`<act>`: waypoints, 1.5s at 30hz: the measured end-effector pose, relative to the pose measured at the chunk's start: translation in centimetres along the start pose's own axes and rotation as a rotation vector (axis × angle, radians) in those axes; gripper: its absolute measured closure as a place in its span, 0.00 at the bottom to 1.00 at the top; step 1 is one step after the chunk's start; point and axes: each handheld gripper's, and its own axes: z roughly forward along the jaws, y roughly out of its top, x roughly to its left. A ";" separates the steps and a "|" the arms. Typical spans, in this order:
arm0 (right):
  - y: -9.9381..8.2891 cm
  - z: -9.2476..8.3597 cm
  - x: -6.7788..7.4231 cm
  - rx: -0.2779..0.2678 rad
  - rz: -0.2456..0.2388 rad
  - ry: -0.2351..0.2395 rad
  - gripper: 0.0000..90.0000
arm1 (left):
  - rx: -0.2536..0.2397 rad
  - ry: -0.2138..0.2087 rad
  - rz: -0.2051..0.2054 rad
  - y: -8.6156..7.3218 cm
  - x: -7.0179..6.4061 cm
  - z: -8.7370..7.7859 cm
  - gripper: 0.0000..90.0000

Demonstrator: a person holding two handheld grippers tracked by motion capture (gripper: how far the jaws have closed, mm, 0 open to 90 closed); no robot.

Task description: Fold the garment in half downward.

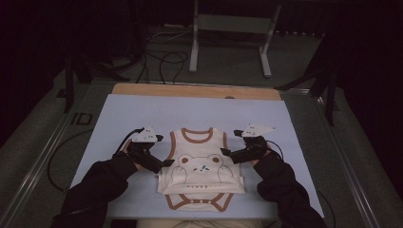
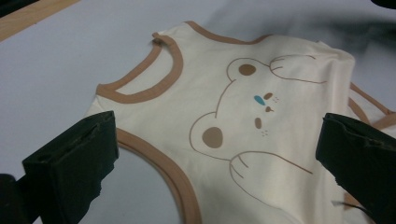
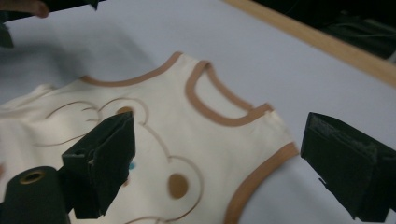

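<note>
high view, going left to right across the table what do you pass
Left black two-jaw gripper → cream sleeveless baby bodysuit with brown trim and a bear print → right black two-jaw gripper, all on the pale blue sheet.

- A pale blue sheet (image 1: 142, 114) covers the bench across the middle of the frame.
- The bench's bare wooden edge (image 1: 190, 90) runs along the sheet's far side.
- A grey metal stand (image 1: 228, 28) rises at upper centre.
- Black cables (image 1: 164, 59) lie on the floor, upper left.
</note>
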 end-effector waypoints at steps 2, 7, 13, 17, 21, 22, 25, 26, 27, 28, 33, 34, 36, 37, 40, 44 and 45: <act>0.1 0.3 -0.4 -0.002 -0.001 -0.003 0.11 | 0.011 0.007 -0.006 0.1 0.4 0.4 0.00; 0.4 1.2 -1.6 0.017 -0.004 0.000 0.11 | -0.003 -0.001 -0.021 0.3 1.8 1.0 0.01; 0.2 2.8 -2.6 0.055 0.017 0.014 0.11 | 0.013 0.004 -0.034 0.8 3.0 2.3 0.01; 0.2 4.0 -3.1 0.081 0.015 0.021 0.11 | 0.031 0.008 -0.057 1.0 3.9 3.0 0.01; 0.3 4.7 -3.8 0.067 0.029 0.036 0.14 | 0.028 0.004 -0.060 0.9 4.6 3.5 0.03; 0.4 4.9 -4.1 0.066 0.038 0.040 0.14 | 0.026 -0.007 -0.068 0.9 4.9 3.6 0.05; 0.5 5.4 -4.8 0.075 0.052 0.047 0.15 | 0.040 0.012 -0.065 0.8 5.5 4.1 0.07; 0.5 5.6 -5.1 0.079 0.057 0.051 0.15 | 0.037 0.025 -0.068 0.8 5.6 4.2 0.07; 0.5 5.7 -5.2 0.085 0.058 0.052 0.15 | 0.039 0.025 -0.070 0.8 5.9 4.4 0.07; 0.5 6.0 -5.5 0.092 0.058 0.043 0.15 | 0.042 0.037 -0.070 0.8 6.0 4.5 0.08; 0.4 7.0 -6.3 0.109 0.076 0.055 0.15 | 0.079 0.050 -0.100 0.2 7.4 5.8 0.11; 0.3 7.2 -6.5 0.121 0.074 0.053 0.15 | 0.084 0.058 -0.099 0.1 7.5 6.0 0.12; 0.2 7.7 -6.8 0.141 0.070 0.055 0.17 | 0.088 0.063 -0.100 -0.1 7.9 6.5 0.17; 0.1 7.8 -6.8 0.147 0.062 0.053 0.18 | 0.091 0.073 -0.098 -0.2 8.0 6.7 0.18; 0.0 8.1 -7.1 0.159 0.052 0.051 0.22 | 0.089 0.080 -0.102 -0.4 8.3 7.1 0.21; -0.2 8.9 -7.6 0.187 0.043 0.046 0.34 | 0.110 0.089 -0.111 -0.7 8.6 7.7 0.28; -0.3 9.1 -7.7 0.196 0.042 0.044 0.35 | 0.121 0.100 -0.110 -0.7 8.7 7.8 0.28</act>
